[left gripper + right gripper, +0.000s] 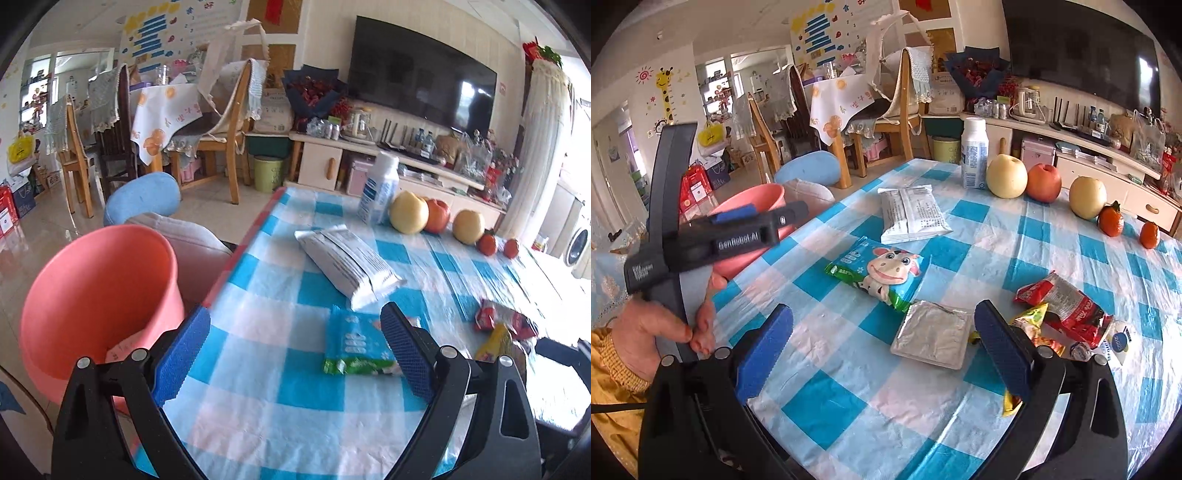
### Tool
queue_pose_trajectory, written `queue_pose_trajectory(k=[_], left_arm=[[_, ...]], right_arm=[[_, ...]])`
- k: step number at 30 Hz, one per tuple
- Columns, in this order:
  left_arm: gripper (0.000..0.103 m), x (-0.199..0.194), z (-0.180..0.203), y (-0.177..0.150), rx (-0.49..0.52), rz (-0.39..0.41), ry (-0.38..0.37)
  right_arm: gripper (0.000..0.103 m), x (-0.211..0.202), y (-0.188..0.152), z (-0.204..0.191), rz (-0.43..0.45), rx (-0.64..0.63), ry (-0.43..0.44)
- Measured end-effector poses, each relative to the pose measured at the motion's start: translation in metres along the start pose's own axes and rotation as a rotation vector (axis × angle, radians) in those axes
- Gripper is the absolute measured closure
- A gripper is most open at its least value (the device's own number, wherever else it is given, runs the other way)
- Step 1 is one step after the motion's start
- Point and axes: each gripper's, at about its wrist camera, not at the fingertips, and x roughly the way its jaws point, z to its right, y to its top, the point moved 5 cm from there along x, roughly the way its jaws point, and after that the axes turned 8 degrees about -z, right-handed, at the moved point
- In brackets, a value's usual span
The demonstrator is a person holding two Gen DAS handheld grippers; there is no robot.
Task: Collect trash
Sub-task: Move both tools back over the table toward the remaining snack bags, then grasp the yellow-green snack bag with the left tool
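Trash lies on the blue-checked table (849, 402): a white wrapper (910, 214), a blue-green cow wrapper (882, 271), a silver foil packet (932, 334), a red wrapper (1067, 308) and a yellow wrapper (1032, 317). A pink bin (99, 299) stands off the table's left edge with paper inside. My left gripper (295, 347) is open and empty over the table edge, just short of the cow wrapper (358, 345). My right gripper (884, 350) is open and empty, with the foil packet between its fingers. The left gripper also shows in the right wrist view (738, 232).
A white bottle (974, 153), two pears (1006, 176), an apple (1043, 182) and two small oranges (1111, 220) line the table's far side. A blue stool (144, 197), wooden chairs (229, 122) and a TV cabinet (369, 162) stand beyond.
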Motion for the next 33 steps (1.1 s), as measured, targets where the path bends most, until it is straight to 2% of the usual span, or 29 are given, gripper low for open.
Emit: queue_pose_trajectory(k=[8,14,25,33], left_arm=[[0.010,0.001,0.042,-0.021,0.079,-0.048,-0.029],[0.010,-0.003,0.080,-0.033,0.160,-0.064,-0.066],[0.010,0.003,0.158,-0.061,0.305,-0.118,-0.141],[0.010,0.013,0.206,-0.076,0.361,-0.160,-0.215]], right_arm=[[0.004,-0.017,-0.009,0.025,0.027,0.033,0.005],[0.004,-0.035,-0.019,0.050,0.066,0.044,-0.046],[0.004,-0.078,-0.031,0.126,0.131,0.188,-0.102],[0.004,-0.083,-0.045,0.189,0.104,0.337,-0.143]])
